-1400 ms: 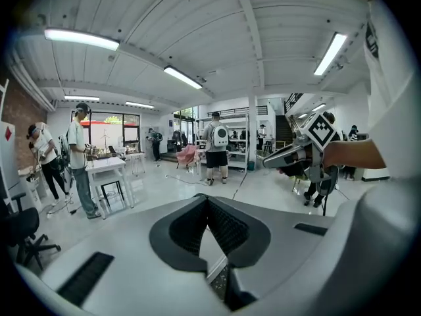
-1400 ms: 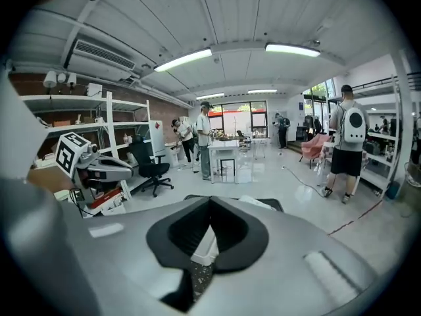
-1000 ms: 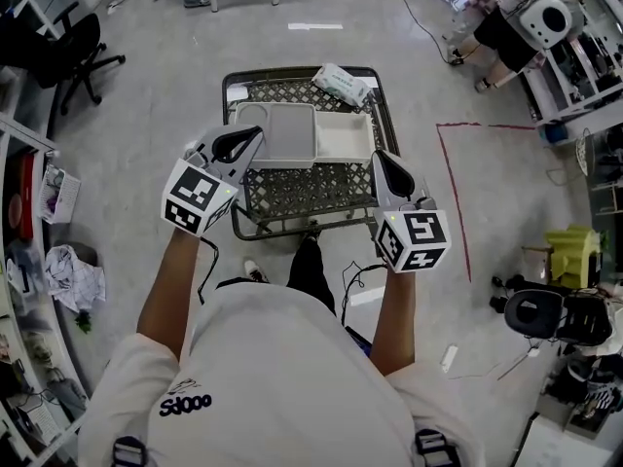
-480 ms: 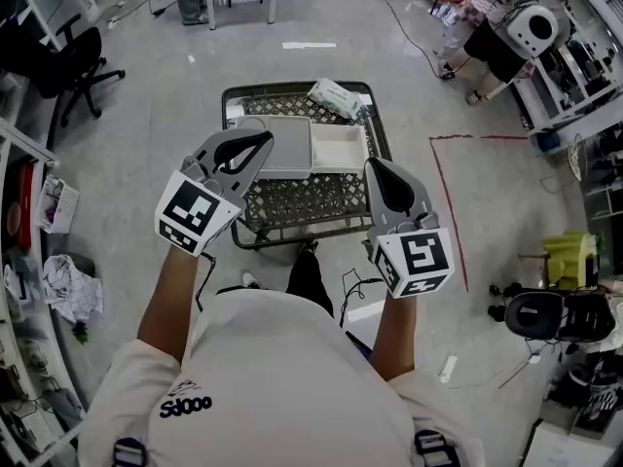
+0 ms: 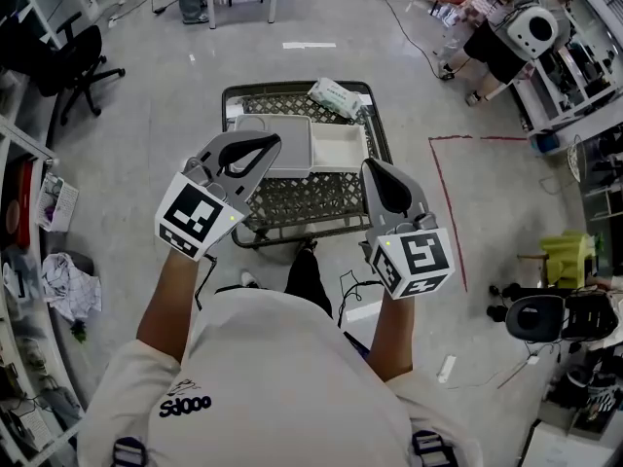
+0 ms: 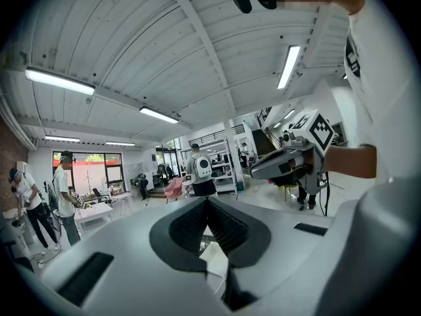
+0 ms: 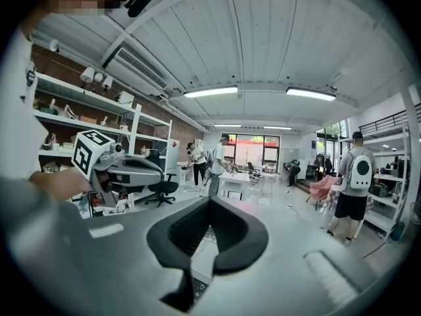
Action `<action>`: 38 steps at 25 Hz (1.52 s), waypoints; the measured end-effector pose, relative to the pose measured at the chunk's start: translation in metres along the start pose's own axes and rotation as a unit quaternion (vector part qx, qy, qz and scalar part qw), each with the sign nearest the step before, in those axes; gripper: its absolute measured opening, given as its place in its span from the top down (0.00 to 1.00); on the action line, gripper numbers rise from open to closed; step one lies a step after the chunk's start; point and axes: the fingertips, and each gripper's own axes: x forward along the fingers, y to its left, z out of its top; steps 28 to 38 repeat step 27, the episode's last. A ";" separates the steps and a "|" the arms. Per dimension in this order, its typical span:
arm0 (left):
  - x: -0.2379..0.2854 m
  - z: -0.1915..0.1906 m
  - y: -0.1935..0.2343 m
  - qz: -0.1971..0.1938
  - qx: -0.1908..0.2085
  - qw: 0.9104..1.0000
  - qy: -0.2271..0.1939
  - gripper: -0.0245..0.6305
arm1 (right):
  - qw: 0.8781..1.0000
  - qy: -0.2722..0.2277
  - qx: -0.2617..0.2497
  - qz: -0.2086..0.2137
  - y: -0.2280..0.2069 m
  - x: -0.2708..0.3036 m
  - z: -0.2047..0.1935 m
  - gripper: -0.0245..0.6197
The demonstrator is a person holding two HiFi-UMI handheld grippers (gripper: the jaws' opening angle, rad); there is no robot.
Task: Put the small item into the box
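A wire-mesh cart stands in front of me on the floor. In it lie a grey tray and, to its right, a white open box. A small white packet rests at the cart's far rim. My left gripper hangs above the cart's left side, shut and empty. My right gripper hangs over the cart's right edge, also shut with nothing in it. Both gripper views point up at the ceiling: the left gripper and right gripper show closed jaws, and each view shows the other gripper.
A black office chair stands at the far left beside shelves. Red tape marks the floor to the right of the cart. A person sits at the far right. A yellow object and a black stool stand at the right.
Both grippers have lifted a little and tilted upward over the cart's near side. In the last half second they have hardly moved. The jaws stayed shut.
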 end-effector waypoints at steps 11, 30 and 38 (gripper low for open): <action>-0.003 -0.016 0.003 0.003 -0.005 1.000 0.020 0.95 | 1.000 0.007 -0.003 0.005 0.006 0.007 -0.007 0.95; -0.005 -0.025 0.004 0.003 -0.007 1.000 0.027 0.95 | 1.000 0.012 -0.009 0.018 0.016 0.016 -0.010 0.95; -0.005 -0.025 0.004 0.003 -0.007 1.000 0.027 0.95 | 1.000 0.012 -0.009 0.018 0.016 0.016 -0.010 0.95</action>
